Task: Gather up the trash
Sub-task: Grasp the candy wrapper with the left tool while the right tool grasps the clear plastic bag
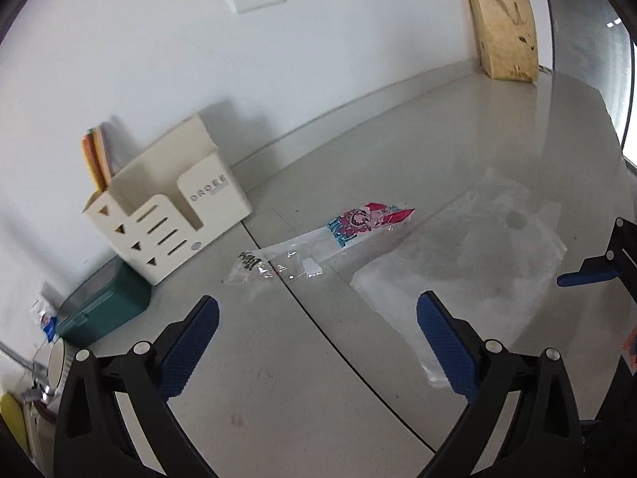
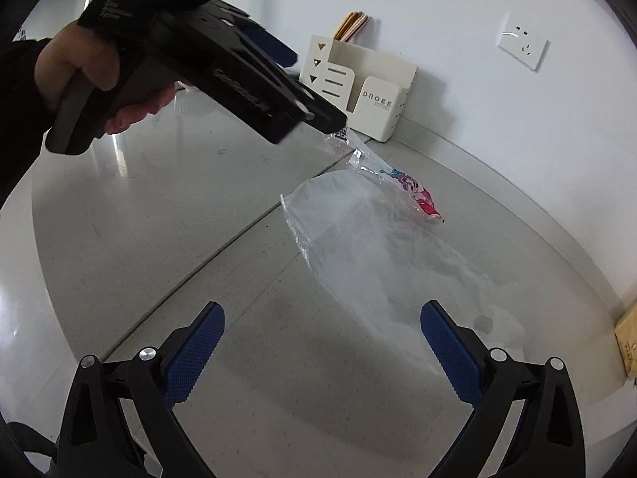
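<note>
Both hand-held grippers, left (image 1: 317, 342) and right (image 2: 322, 348), gape above a clear, pink-printed wrapper (image 1: 326, 239).

Left tool (image 1: 317, 338) jaws apart above grey table (image 1: 278, 378), printed wrapper (image 1: 318, 241) beside clear bag (image 1: 469, 263)

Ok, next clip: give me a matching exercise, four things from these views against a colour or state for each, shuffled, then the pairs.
Things:
1. candy wrapper
2. clear plastic bag
3. desk organizer
4. lidded box

Descriptions:
A. dark green, beside the organizer
B. cream, with cut-out triangles and slots
C. see-through with a pink and blue printed end
D. large, colourless, lying flat on the table

Pairs: 1-C, 2-D, 3-B, 4-A
</note>
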`<state>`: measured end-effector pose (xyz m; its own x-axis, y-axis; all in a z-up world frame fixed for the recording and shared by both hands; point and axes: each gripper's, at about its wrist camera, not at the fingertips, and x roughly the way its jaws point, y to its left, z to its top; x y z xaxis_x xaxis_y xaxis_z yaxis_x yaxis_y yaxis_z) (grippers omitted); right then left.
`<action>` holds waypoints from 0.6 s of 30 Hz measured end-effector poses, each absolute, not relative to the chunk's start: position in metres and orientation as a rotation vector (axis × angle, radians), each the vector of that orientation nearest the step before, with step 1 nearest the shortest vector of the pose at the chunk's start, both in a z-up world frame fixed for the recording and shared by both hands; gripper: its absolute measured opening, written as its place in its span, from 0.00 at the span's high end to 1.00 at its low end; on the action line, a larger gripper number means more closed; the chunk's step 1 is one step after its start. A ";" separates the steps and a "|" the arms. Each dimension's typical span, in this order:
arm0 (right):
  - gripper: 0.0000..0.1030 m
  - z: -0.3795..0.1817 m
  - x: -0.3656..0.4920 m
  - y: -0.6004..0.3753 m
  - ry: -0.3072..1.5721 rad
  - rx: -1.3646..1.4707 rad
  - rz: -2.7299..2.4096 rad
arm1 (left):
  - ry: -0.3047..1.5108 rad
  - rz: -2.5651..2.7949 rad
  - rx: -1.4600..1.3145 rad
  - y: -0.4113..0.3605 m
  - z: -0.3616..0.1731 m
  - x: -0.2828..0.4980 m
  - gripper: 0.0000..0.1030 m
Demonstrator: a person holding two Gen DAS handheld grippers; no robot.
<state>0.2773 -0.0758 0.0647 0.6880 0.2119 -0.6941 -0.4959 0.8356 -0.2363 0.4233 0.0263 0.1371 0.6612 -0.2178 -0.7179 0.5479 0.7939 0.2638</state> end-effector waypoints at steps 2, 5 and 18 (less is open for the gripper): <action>0.03 0.061 0.296 -0.074 0.746 -0.416 0.432 | 0.766 -0.477 0.504 0.017 0.125 0.451 0.04; 0.03 0.056 0.314 -0.074 0.770 -0.402 0.446 | 0.810 -0.490 0.424 0.010 0.113 0.489 0.04; 0.05 0.049 0.361 -0.067 0.839 -0.356 0.484 | 0.895 -0.518 0.464 -0.027 0.065 0.560 0.04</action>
<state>0.3614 -0.0670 0.0485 0.5712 0.2657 -0.7766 -0.5391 0.8349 -0.1109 0.5600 -0.0267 0.0650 0.5197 -0.2280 -0.8234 0.6005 0.7830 0.1623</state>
